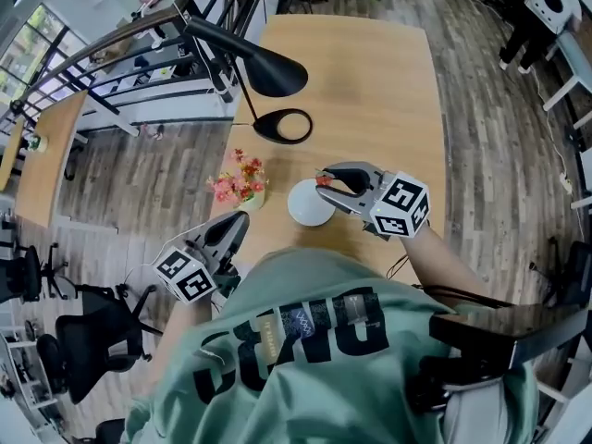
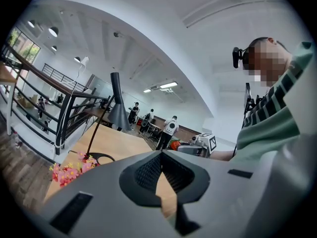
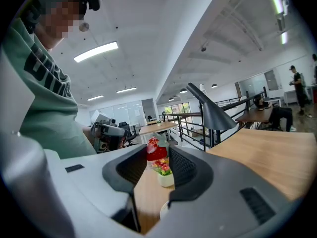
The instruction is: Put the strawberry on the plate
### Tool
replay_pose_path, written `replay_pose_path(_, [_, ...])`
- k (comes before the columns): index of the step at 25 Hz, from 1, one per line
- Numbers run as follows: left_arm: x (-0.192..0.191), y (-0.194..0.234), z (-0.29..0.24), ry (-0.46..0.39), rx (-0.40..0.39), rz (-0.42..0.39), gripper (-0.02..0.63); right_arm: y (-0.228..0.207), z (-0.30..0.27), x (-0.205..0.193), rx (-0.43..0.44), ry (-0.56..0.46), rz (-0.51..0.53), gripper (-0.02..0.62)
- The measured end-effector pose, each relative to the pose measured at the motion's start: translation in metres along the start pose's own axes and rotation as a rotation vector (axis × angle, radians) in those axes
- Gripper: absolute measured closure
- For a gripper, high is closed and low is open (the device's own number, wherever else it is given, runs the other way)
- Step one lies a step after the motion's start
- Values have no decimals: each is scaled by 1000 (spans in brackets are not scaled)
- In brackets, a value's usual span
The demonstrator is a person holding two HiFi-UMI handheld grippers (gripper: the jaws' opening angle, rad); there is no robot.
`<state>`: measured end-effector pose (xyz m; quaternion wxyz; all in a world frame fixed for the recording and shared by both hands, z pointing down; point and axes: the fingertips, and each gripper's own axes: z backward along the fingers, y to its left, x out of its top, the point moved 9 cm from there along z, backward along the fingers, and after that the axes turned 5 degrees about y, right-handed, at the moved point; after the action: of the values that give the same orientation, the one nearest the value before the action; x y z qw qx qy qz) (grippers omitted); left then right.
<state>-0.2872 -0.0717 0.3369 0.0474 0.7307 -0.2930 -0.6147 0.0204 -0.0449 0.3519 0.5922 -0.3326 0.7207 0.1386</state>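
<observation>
A small red strawberry (image 1: 322, 182) is pinched at the tips of my right gripper (image 1: 326, 179), which hangs over the right rim of a white round plate (image 1: 303, 207) on the wooden table. In the right gripper view the strawberry (image 3: 156, 151) sits between the two pads, with the plate's rim (image 3: 163, 210) just showing below. My left gripper (image 1: 240, 219) is held off the table's left edge near the flowers, its tips together with nothing in them. From the left gripper view the strawberry (image 2: 174, 144) shows at the right gripper's tip.
A small pot of pink flowers (image 1: 240, 182) stands left of the plate. A black desk lamp (image 1: 254, 66) with a round base (image 1: 283, 126) stands further back on the table (image 1: 370, 72). Office chairs and a railing lie to the left.
</observation>
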Motion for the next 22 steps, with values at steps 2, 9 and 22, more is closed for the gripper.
replay_pose_path(2, [10, -3, 3, -17, 10, -27, 601, 0, 4, 8, 6, -8, 24, 453])
replay_pose_path(9, [68, -13, 2, -43, 15, -205, 601, 0, 23, 73, -15, -69, 176, 453])
replay_pose_path(22, [58, -3, -73, 44, 30, -231, 601, -27, 15, 90, -19, -56, 296, 453])
